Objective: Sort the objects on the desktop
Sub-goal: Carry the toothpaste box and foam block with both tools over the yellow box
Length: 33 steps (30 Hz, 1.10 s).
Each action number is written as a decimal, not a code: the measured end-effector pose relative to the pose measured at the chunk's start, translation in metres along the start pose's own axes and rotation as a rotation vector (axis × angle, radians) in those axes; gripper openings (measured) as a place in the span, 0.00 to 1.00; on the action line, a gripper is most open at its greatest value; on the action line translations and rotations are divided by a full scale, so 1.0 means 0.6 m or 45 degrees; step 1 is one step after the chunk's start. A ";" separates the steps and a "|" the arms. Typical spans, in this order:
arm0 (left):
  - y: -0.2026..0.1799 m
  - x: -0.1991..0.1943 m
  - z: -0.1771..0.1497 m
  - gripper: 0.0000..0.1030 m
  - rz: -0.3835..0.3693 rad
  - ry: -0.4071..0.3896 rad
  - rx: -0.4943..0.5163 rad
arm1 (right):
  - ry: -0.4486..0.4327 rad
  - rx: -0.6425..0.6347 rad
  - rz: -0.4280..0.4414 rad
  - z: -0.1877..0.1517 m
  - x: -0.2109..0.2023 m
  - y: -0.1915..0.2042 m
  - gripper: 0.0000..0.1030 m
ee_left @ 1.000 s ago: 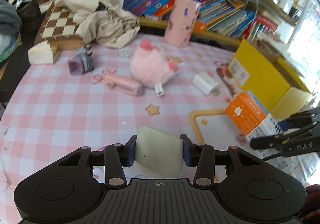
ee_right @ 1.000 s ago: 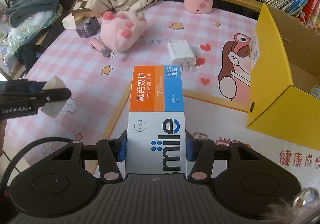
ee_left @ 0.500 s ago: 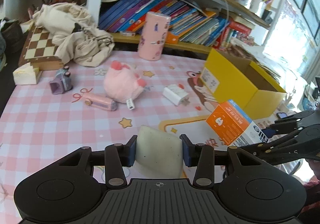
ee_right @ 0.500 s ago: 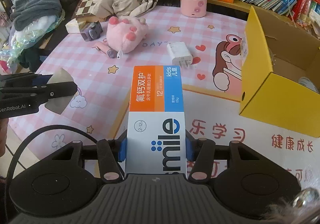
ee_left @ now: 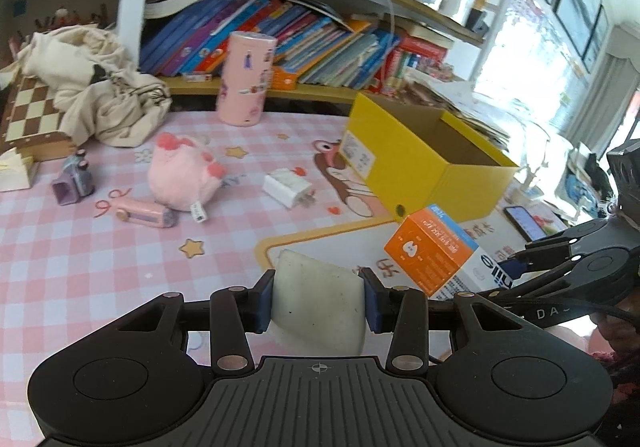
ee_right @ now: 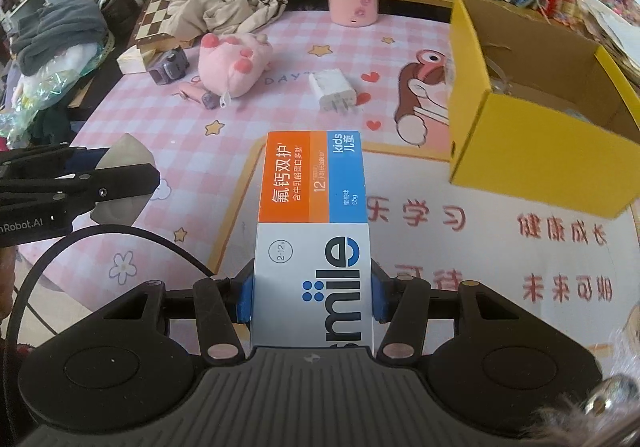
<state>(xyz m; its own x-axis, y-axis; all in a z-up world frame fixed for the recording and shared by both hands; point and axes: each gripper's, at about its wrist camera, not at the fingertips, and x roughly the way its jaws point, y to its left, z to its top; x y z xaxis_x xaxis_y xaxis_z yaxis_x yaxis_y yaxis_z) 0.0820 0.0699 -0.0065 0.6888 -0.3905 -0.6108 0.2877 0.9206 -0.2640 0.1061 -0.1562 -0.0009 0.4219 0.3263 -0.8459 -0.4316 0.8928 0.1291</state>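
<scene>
My left gripper (ee_left: 318, 297) is shut on a pale grey-white eraser block (ee_left: 320, 299), held above the pink checked mat; it also shows in the right wrist view (ee_right: 120, 175). My right gripper (ee_right: 312, 297) is shut on an orange, blue and white toothpaste box (ee_right: 314, 207), also seen in the left wrist view (ee_left: 430, 249). An open yellow cardboard box (ee_left: 416, 163) stands at the right (ee_right: 532, 143). A white charger (ee_right: 332, 89), a pink plush toy (ee_right: 232, 65), a small pink gadget (ee_left: 146, 215) and a purple toy camera (ee_left: 74, 179) lie on the mat.
A tall pink cylinder (ee_left: 246, 79) stands at the back by a shelf of books (ee_left: 320, 43). A beige cloth (ee_left: 96, 87) covers part of a chessboard box (ee_left: 28, 115) at back left. A phone (ee_left: 524, 223) lies at far right.
Both grippers have lifted and pulled back from the mat with their objects still held; the view now takes in more of the shelves and the yellow box.
</scene>
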 end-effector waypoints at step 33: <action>-0.167 0.100 0.046 0.39 -0.321 0.087 0.305 | -0.072 0.415 -0.274 -0.109 -0.104 -0.163 0.48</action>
<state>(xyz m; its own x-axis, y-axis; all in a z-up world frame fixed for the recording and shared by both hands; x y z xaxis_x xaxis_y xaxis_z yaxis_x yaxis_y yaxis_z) 0.1128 -0.0458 0.0041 0.5321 -0.5979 -0.5995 0.5965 0.7672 -0.2357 0.0700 -0.2843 0.0057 0.5226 0.1292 -0.8428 -0.0566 0.9915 0.1168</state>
